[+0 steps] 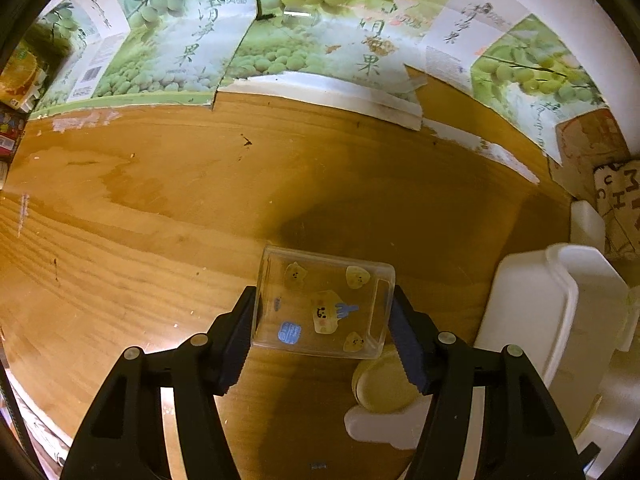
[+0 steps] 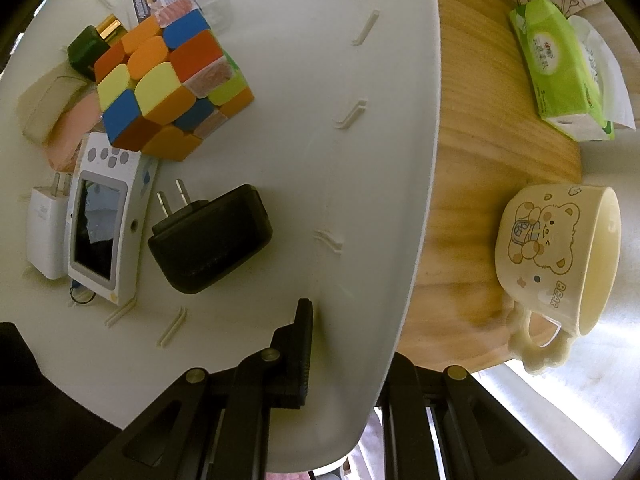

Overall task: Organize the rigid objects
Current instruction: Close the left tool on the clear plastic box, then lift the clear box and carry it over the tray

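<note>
A clear plastic box (image 1: 320, 280) with yellow bear stickers is pinched by its sides in my left gripper (image 1: 323, 312), held just above the wooden table (image 1: 160, 220). My right gripper (image 2: 352, 332) is shut on the rim of a white bin (image 2: 380, 160); one finger (image 2: 304, 344) is inside and the other is hidden behind the wall. In the bin lie a puzzle cube (image 2: 168, 80), a black charger (image 2: 212, 240), a white handheld device (image 2: 106, 224), a white plug (image 2: 44, 236) and a few small items.
A cream bear mug (image 2: 560, 256) lies on its side near the table's edge, with a green tissue pack (image 2: 564, 72) beyond it. The left wrist view shows the white bin (image 1: 532, 320) at right, a cream round lid (image 1: 384, 384) beside it, and printed cardboard (image 1: 280, 40) along the back.
</note>
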`<state>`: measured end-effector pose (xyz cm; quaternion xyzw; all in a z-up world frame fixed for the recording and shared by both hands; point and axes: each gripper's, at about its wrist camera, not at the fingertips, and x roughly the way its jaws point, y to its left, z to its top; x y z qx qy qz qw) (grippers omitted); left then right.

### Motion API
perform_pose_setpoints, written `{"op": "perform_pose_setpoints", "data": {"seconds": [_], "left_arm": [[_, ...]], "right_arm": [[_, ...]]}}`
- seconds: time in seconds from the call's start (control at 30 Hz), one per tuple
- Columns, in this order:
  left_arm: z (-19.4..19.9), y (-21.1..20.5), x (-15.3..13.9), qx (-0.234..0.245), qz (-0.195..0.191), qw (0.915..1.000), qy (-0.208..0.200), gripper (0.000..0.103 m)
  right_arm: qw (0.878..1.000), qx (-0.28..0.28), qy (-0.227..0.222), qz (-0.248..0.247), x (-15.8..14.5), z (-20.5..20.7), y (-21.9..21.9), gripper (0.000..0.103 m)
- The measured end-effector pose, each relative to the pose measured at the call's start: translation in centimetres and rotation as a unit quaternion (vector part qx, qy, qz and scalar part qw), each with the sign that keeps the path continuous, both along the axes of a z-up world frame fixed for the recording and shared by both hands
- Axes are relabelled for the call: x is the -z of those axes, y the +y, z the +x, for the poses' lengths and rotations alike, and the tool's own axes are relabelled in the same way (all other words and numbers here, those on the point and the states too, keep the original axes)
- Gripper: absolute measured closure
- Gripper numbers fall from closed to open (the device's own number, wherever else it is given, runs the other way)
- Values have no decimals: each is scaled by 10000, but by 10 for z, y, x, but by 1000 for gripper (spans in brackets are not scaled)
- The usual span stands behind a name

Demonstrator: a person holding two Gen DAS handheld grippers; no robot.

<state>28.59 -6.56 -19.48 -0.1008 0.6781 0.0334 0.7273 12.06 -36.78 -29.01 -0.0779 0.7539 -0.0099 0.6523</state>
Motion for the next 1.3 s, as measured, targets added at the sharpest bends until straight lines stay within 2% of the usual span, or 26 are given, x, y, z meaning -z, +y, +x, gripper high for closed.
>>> {"op": "perform_pose_setpoints", "data": {"seconds": [0.33,0.7,1.0,1.3], "left_arm": [[-22,-2,-41,103,138,9995,-280,37],[-70,-26,-86,305,274,9969,-674,37],[-99,-53,-106,614,435,9935,-859,37],[-125,-86,-122,971,411,9898,-956,37]], "right_arm": [[9994,-104,-279,146,-12,-8,-5,90],[9978,-346,-544,178,-30,-15,2,91],[9956,-417,-792,274,-42,-23,0,92],[9929,-305,-1066,439,-53,-34,-12,93]]}}
